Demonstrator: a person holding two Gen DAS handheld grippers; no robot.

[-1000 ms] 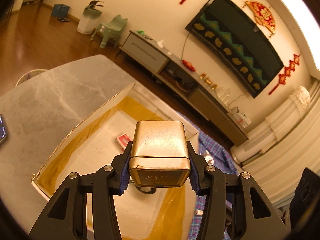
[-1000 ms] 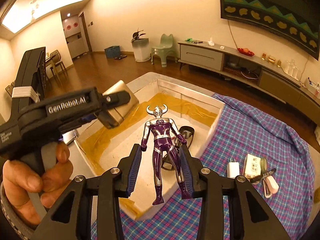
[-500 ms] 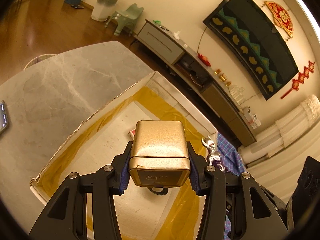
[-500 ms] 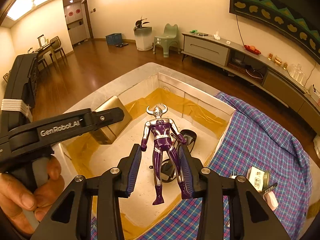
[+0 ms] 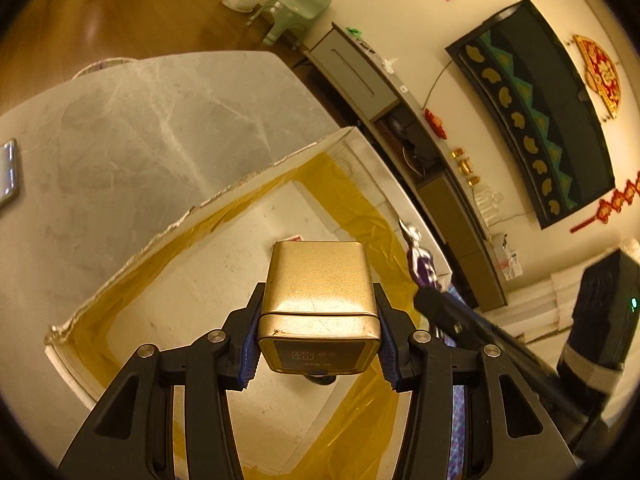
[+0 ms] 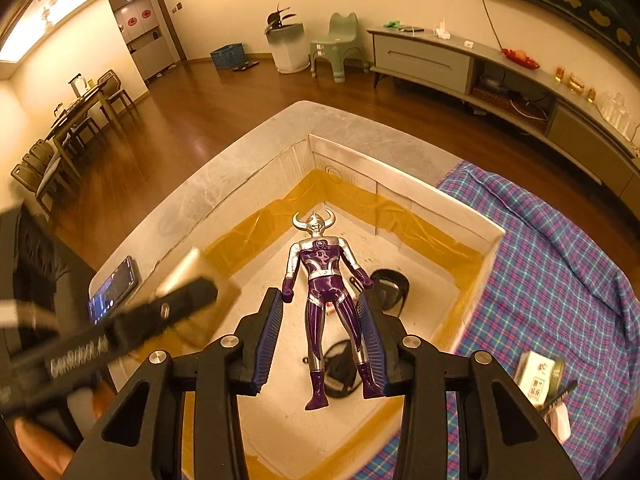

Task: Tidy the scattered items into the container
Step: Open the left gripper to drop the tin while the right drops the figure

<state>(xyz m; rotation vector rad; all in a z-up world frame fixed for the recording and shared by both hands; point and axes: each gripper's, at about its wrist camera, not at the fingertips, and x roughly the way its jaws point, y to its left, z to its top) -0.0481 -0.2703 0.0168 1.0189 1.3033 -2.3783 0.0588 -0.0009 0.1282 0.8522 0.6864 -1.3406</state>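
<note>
Both sets of jaws are pinching cargo: the left gripper (image 5: 318,340) clamps a gold tin (image 5: 318,300) at centre frame, over the white box (image 5: 168,236) with yellow tape. The right gripper (image 6: 322,332) grips a purple and silver figure (image 6: 326,280) by its legs, mid-frame above the same box, where black items (image 6: 390,286) lie.

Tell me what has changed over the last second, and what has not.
Both grippers have come further in over the white box. The left gripper has sunk toward its floor with the gold tin; the right gripper has carried the purple figure from the box's near edge to above its middle. Both grips stay as they were; nothing has been let go. The black items in the box lie unmoved.
</note>
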